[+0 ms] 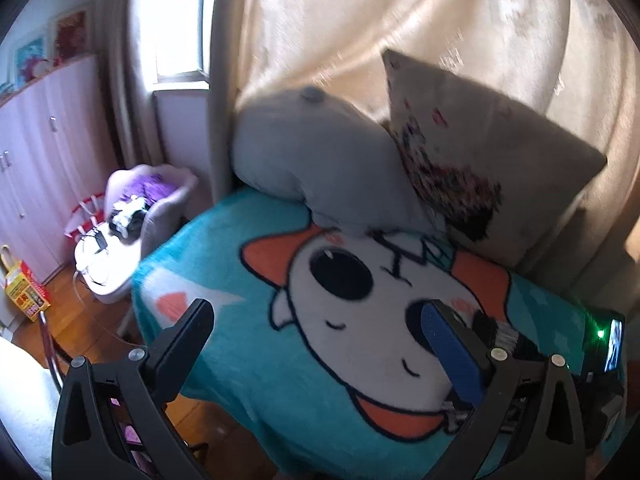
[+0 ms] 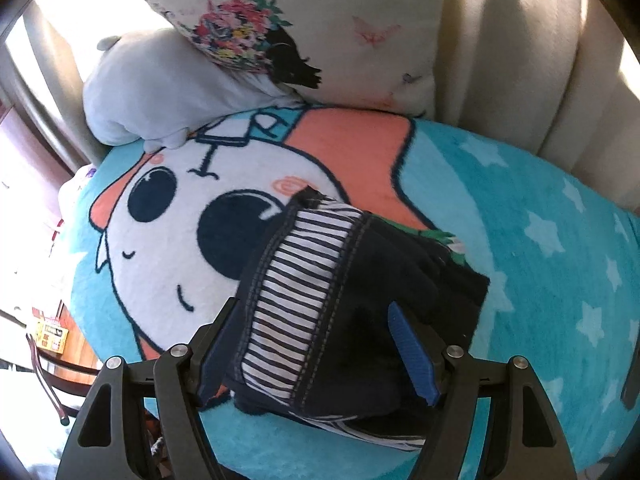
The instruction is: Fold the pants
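Observation:
The pants (image 2: 360,292) are dark navy with a black-and-white striped waistband, lying in a folded bundle on the teal cartoon blanket (image 2: 540,240). My right gripper (image 2: 316,336) is open, its jaws either side of the bundle's near part, just above it. My left gripper (image 1: 320,328) is open and empty, held above the blanket (image 1: 248,360) over the cartoon face. In the left wrist view a bit of the striped waistband (image 1: 500,334) shows behind the right finger (image 1: 452,348). The other gripper's body (image 1: 600,360), with a green light, is at the right edge.
A grey plush cushion (image 1: 320,164) and a floral pillow (image 1: 480,152) lean on the cream sofa back (image 1: 400,20). The blanket's left edge drops to a wooden floor (image 1: 92,320). A chair with clutter (image 1: 132,216) and a yellow box (image 1: 24,292) stand at left.

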Motion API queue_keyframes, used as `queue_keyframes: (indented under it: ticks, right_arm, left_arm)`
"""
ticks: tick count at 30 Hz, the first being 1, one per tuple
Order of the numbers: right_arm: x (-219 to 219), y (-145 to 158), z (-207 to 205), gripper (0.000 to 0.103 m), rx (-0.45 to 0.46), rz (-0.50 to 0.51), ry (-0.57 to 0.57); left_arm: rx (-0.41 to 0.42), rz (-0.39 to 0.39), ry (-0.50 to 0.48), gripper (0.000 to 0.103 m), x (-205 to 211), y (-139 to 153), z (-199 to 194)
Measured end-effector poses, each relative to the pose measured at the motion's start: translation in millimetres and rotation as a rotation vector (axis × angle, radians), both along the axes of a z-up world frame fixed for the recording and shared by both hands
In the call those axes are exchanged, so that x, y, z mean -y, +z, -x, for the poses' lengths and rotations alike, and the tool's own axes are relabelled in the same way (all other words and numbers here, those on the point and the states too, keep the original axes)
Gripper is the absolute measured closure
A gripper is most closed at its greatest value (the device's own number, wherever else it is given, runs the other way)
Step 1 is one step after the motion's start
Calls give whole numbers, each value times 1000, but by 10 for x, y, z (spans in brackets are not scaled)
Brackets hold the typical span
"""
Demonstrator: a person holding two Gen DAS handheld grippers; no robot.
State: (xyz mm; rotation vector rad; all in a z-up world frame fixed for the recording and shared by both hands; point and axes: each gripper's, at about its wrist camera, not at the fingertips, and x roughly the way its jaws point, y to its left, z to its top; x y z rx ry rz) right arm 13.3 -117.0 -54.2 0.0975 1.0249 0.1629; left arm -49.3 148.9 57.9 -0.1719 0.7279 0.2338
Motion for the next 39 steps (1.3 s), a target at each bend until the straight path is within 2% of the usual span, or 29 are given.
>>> queue_keyframes:
  ticks: [8, 12, 20, 24, 27, 30, 34, 37, 39]
  right_arm:
    - [-38, -64, -25, 25, -12, 15, -13]
    - [-43, -86, -44, 25, -17, 16, -30]
    - [199, 9, 51, 25, 10, 2, -122]
    - [496, 56, 228, 25, 25, 40, -254]
    - [821, -8, 412, 25, -6, -3, -384]
    - [1017, -33, 530, 25, -18, -78, -436]
    - [1110, -128, 474, 23, -51, -222, -393]
    - [1121, -300, 330, 23, -77, -321, -351]
    - [1115, -427, 228, 23, -97, -351, -325]
  left_arm:
    - [-55, -16, -64, 0, 83, -130, -193]
    - [-124, -14, -104, 0, 124, -268, -385]
    - [-227, 144, -286, 0, 290, -592, -849]
    - [-306, 229, -410, 0, 487, -810, -1090]
    - [-356, 283, -509, 0, 685, -948, -1226]
    - [-389, 320, -605, 0, 896, -1051, -1331]
    - [-456, 434, -698, 0, 1118, -1261, -1481]
    - [-486, 436, -716, 0, 1255, -1435, -1581]
    - [-517, 427, -703, 0, 1316, -1549, -1644]
